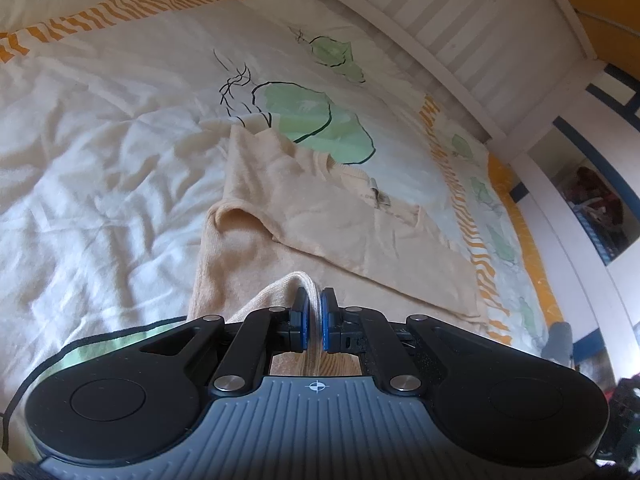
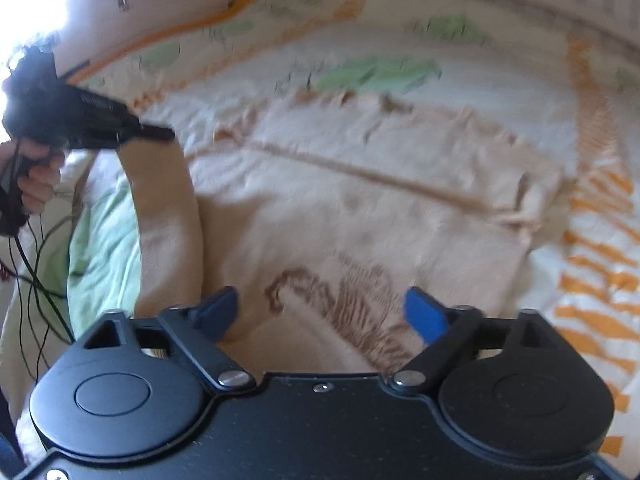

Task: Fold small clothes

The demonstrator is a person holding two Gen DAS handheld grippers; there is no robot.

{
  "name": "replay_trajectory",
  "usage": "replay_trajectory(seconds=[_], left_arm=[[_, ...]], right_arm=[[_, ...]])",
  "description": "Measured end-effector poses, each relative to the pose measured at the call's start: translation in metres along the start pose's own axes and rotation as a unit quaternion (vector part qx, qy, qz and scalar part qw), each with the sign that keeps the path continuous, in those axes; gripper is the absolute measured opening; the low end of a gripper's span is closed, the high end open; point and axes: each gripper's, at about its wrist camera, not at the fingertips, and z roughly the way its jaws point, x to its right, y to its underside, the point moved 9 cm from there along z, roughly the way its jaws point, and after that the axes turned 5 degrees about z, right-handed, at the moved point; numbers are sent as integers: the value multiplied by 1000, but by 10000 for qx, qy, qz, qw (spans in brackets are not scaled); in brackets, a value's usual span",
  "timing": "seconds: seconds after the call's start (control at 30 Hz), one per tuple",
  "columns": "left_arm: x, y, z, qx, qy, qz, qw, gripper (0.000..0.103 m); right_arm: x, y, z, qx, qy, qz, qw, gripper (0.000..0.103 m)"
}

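Observation:
A small beige knit sweater [image 1: 320, 216] lies partly folded on the bed, one part laid across its body. My left gripper [image 1: 314, 308] is shut on a sleeve or edge of the sweater [image 1: 276, 292] and holds it lifted. In the right wrist view the sweater [image 2: 360, 200] spreads across the middle, blurred by motion. The left gripper [image 2: 168, 133] shows there at upper left, with beige fabric [image 2: 164, 208] hanging from it. My right gripper [image 2: 324, 312] is open and empty, low over the sweater's near ribbed edge [image 2: 360, 304].
The bed cover [image 1: 100, 140] is white with green leaf prints and orange striped borders, and is wrinkled. A white slatted bed rail [image 1: 460, 20] runs along the far side. A person's hand [image 2: 36, 176] and dark cables [image 2: 28, 256] are at the left.

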Motion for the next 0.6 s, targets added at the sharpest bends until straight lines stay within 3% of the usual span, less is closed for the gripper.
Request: replay_trajectory(seconds=[0.07, 0.13, 0.2, 0.3, 0.4, 0.6], left_arm=[[0, 0, 1, -16, -12, -9, 10000, 6], [-1, 0, 2, -22, -21, -29, 10000, 6], [-1, -2, 1, -2, -30, -56, 10000, 6], [1, -11, 0, 77, 65, -115, 9999, 6], [1, -29, 6, 238, -8, -67, 9997, 6], [-2, -46, 29, 230, -286, 162, 9992, 8]], right_arm=[[-1, 7, 9, -241, -59, -107, 9996, 58], [0, 14, 15, -468, -146, -77, 9988, 9], [3, 11, 13, -395, -290, 68, 9988, 9], [29, -12, -4, 148, -221, 672, 9974, 9], [75, -32, -14, 709, 154, 1494, 9861, 9], [119, -23, 11, 686, 569, 2126, 9731, 10]])
